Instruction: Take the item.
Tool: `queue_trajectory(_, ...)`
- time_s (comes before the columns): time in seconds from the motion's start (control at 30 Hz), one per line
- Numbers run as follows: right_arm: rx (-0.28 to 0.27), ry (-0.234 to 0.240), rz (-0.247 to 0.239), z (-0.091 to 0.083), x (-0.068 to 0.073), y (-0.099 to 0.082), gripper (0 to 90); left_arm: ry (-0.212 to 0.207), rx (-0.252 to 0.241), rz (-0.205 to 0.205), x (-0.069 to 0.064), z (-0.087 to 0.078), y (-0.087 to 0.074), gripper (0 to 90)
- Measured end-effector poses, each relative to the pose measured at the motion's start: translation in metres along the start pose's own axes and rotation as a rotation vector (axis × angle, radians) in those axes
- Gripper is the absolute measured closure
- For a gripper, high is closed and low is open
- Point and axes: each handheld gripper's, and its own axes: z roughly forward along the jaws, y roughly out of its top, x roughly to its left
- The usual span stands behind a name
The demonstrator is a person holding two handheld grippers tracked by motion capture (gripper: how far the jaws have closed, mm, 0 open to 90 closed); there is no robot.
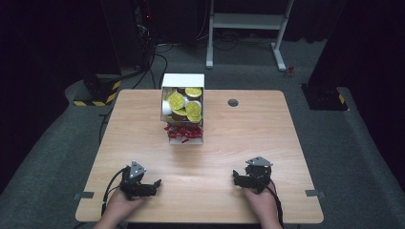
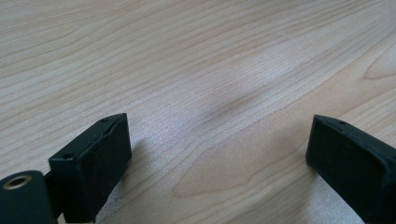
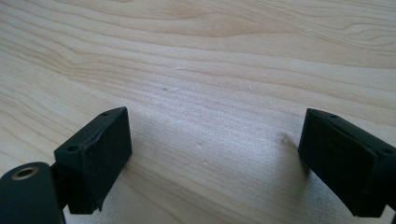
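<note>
Both hand-held grippers (image 1: pixel 143 183) (image 1: pixel 248 177) gape, empty

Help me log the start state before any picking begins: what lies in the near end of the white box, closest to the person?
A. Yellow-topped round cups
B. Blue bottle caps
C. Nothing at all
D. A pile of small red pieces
D: in the high view the small red pieces fill the near end of the white box, with the yellow-topped cups stacked behind them.

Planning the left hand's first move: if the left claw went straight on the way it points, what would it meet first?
Probably the bare table: the left claw, jaws open and empty, angles down at the wood, nothing between.
</note>
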Motion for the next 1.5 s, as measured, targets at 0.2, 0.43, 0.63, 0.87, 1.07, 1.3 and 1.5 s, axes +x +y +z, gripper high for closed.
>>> queue_trajectory(0.2,0.001,0.0,0.003,-0.0001,0.0003,-0.0002,9.2,-0.006,0.0,0.01,0.0014,0.0001,0.0002,6.7)
queue_trajectory(0.43,0.0,0.001,-0.003,-0.0006,0.0002,-0.0005,9.3,-0.007,0.0,0.012,0.0014,0.0,0.0002,6.8)
queue_trajectory(0.63,0.0,0.002,-0.005,-0.0007,0.0,-0.0006,9.2,-0.007,0.002,0.012,0.0014,0.0,0.0003,6.8)
queue_trajectory(0.87,0.0,0.001,-0.001,-0.0012,0.0006,-0.001,9.4,-0.007,0.001,0.012,0.0014,0.0,0.0003,6.8)
queue_trajectory(1.07,-0.007,0.0,0.003,-0.0011,-0.0002,-0.0008,12.0,-0.019,0.001,0.009,0.001,0.0007,0.0006,6.5)
queue_trajectory(1.3,-0.011,0.003,0.0,-0.0012,-0.0005,-0.0007,12.9,-0.018,0.001,0.009,0.0009,0.0007,0.0006,6.5)
queue_trajectory(1.5,-0.012,-0.001,-0.001,-0.0014,-0.0001,-0.0007,14.3,-0.02,0.003,0.008,0.0008,0.0007,0.0006,6.4)
